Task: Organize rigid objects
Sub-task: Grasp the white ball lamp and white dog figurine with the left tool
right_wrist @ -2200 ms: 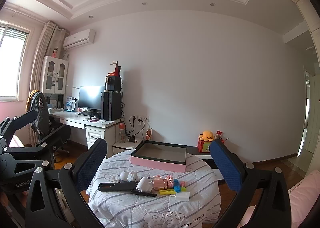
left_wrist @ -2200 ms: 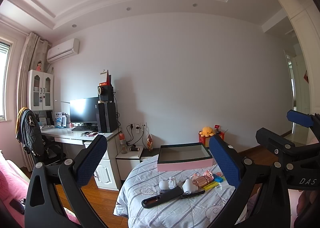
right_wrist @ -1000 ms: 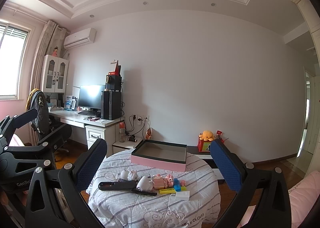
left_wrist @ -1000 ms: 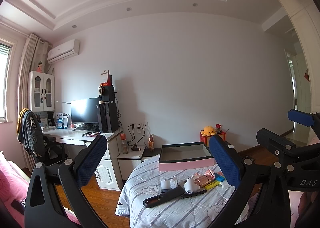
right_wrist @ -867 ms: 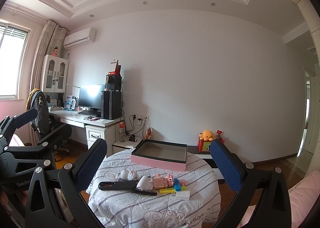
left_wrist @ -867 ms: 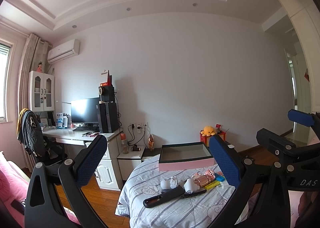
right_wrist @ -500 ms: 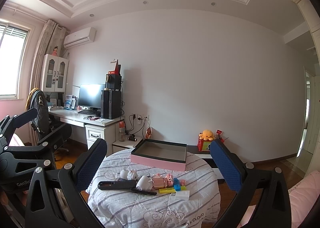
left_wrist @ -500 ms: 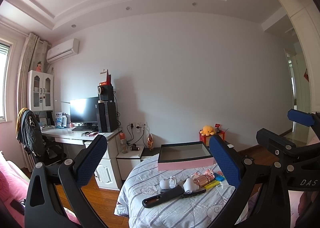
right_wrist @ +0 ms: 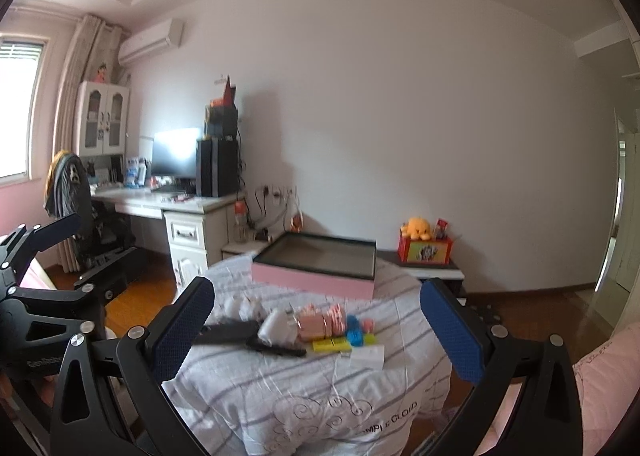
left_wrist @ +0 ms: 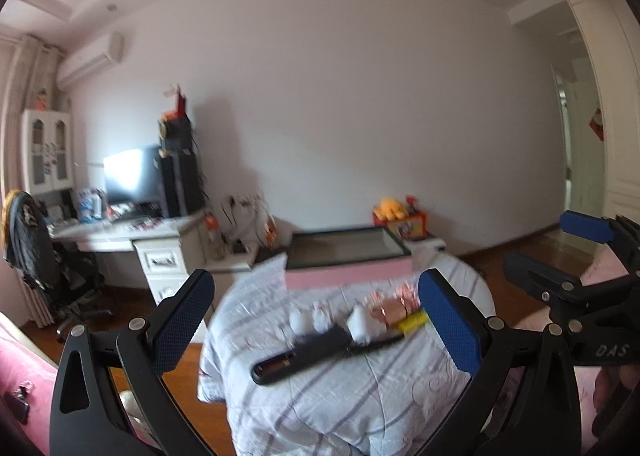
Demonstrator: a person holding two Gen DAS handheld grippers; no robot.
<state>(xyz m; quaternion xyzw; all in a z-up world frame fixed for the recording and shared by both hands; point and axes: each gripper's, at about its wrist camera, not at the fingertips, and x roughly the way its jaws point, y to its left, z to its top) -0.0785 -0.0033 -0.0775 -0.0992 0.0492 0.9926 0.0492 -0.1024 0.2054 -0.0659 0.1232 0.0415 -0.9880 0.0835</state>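
Observation:
A round table under a striped cloth (right_wrist: 280, 388) carries a shallow pink box (right_wrist: 316, 280) with a dark rim at its far side. In front of the box lie a long black device (right_wrist: 228, 332), a white lump (right_wrist: 276, 326), a rose-gold piece (right_wrist: 316, 326), blue (right_wrist: 354, 336) and yellow blocks (right_wrist: 332, 344), and a white card (right_wrist: 366, 356). My right gripper (right_wrist: 317, 286) is open, short of the table and above it. My left gripper (left_wrist: 314, 278) is also open, with the black device (left_wrist: 300, 356) and pink box (left_wrist: 348, 276) framed between its fingers. Neither gripper holds anything.
A white desk (right_wrist: 180, 204) with a monitor and a chair (right_wrist: 68, 184) stand at the left. A red box with an orange plush toy (right_wrist: 424, 244) sits on a low stand behind the table. Pink bedding (right_wrist: 600, 388) lies at the right, with a doorway beyond.
Both cameras have tipped down and come closer to the table, so the objects look larger. The left view is blurred by motion. Both grippers stay open.

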